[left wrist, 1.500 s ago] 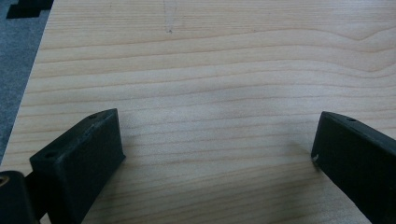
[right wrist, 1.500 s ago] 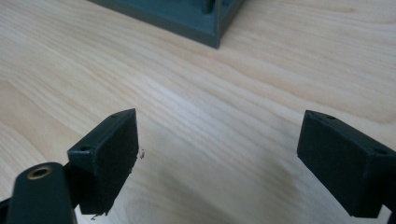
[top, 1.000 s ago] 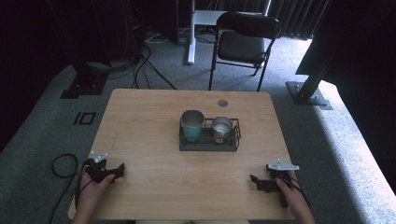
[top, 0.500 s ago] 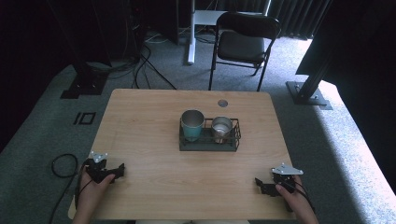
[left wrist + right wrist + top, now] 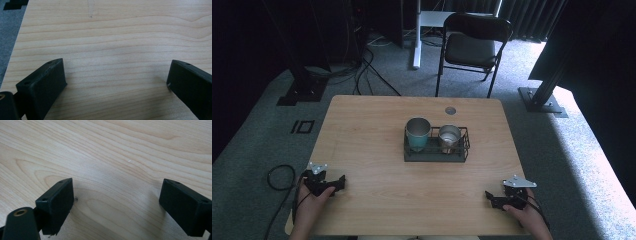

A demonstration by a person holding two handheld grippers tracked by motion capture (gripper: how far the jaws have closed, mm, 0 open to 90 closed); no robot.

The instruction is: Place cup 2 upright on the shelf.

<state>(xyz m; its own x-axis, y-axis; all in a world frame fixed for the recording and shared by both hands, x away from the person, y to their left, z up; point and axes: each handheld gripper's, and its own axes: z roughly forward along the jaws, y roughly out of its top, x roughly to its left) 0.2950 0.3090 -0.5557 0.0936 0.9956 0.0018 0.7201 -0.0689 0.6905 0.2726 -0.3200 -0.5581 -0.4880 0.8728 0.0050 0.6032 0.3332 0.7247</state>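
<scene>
Over the last second the right tongs [image 5: 490,198] have slid back toward the person and a little outward along the near edge of the desk [image 5: 372,125], while the left tongs [image 5: 339,182] have kept their place near the front left corner; nothing in the middle has shifted. I read this as both hands settling at a rest position, with no reach toward the cups under way. Both tongs stand wide: in the left gripper view the two black jaws of the left tongs [image 5: 115,80] sit far apart with only bare wood grain between them, and the right gripper view shows the same for the right tongs [image 5: 117,197]. Neither holds anything. The things nearest them are a teal cup [image 5: 418,133] and a smaller metal cup [image 5: 449,137], both upright inside a dark wire tray [image 5: 434,156] at the centre of the desk, teal at the tray's 9 o'clock end, metal just beside it toward 3 o'clock. From the left tongs the tray lies at about 2 o'clock, from the right tongs at about 11 o'clock, well apart from both.
</scene>
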